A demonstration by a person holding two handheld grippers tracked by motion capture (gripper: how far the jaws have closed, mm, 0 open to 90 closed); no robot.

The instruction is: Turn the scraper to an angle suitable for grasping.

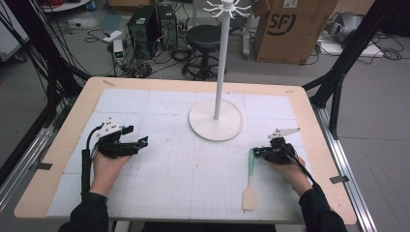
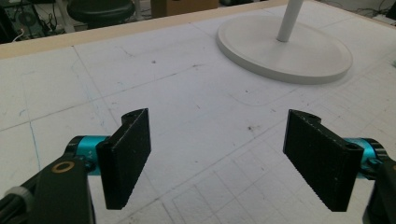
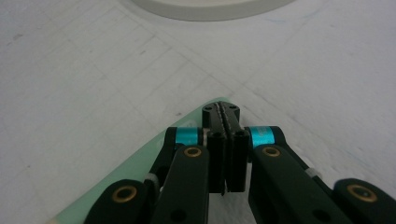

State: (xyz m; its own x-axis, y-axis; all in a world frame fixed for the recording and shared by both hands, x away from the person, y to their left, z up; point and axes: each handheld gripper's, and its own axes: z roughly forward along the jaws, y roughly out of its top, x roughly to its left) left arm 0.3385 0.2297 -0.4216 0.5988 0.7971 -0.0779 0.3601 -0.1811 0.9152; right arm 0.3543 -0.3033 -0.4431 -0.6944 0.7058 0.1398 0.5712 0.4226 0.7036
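Nearest the person, two dark sleeves come in over the table's front edge, each hand holding a gripper above the white gridded mat [image 1: 159, 169].

The spatula [image 1: 250, 181] lies flat on the mat just left of the right gripper [image 1: 256, 152], its pale wooden blade pointing toward the person and its mint-green handle running away to end right at that gripper's tips. In the right gripper view the two black jaws of the right gripper [image 3: 224, 119] are pressed together face to face, with no gap visible between them, and the green handle [image 3: 140, 163] passes beneath them, its rounded end just showing beyond the tips. Whether the closed tips touch the handle or only hang over it cannot be told.

The left gripper [image 1: 140, 143] sits well apart from the spatula, on the other side of the mat, aimed toward the centre. In its own view, the left gripper [image 2: 217, 154] has its jaws spread wide with bare mat between them.

Farther off, beyond both grippers and between them, stands the white rack [image 1: 216, 123]: a round base flat on the mat and a slim upright pole topped with small hooks.
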